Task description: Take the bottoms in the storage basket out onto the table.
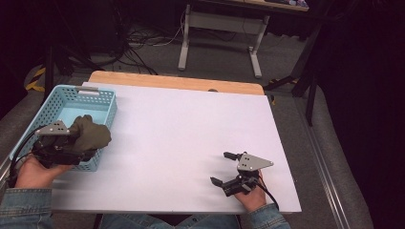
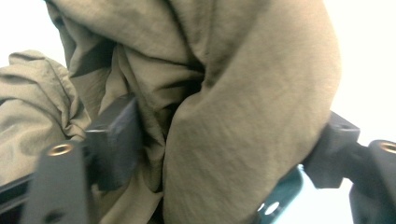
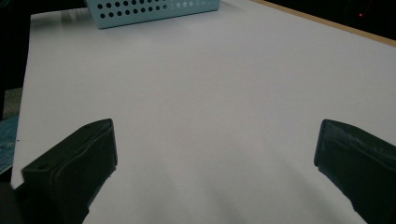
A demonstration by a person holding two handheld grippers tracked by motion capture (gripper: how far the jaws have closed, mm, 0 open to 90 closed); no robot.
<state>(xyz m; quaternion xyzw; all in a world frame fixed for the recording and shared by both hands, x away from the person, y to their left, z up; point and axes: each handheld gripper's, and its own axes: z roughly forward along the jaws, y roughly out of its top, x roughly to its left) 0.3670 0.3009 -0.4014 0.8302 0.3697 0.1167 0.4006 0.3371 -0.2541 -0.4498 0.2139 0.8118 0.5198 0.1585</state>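
Note:
A crumpled olive-green cloth (image 1: 90, 135) bulges over the near right corner of a light blue perforated basket (image 1: 85, 91) at the table's left. My left gripper (image 1: 76, 143) reaches into it from the left, and its jaws are shut on the cloth. In the left gripper view the cloth (image 2: 243, 93) is bunched between both black jaws of the left gripper (image 2: 224, 135), with a bit of the basket's rim (image 2: 285, 191) below. My right gripper (image 1: 220, 167) rests near the table's front right, open and holding nothing. In its own view the right gripper (image 3: 217, 128) has bare white surface between its jaws.
A white sheet (image 1: 191, 124) covers the table, with a wooden strip (image 1: 176, 81) along the far edge. The basket (image 3: 140, 11) stands at the far left in the right gripper view. Beyond the table are a desk frame (image 1: 219, 28) and cables on the floor.

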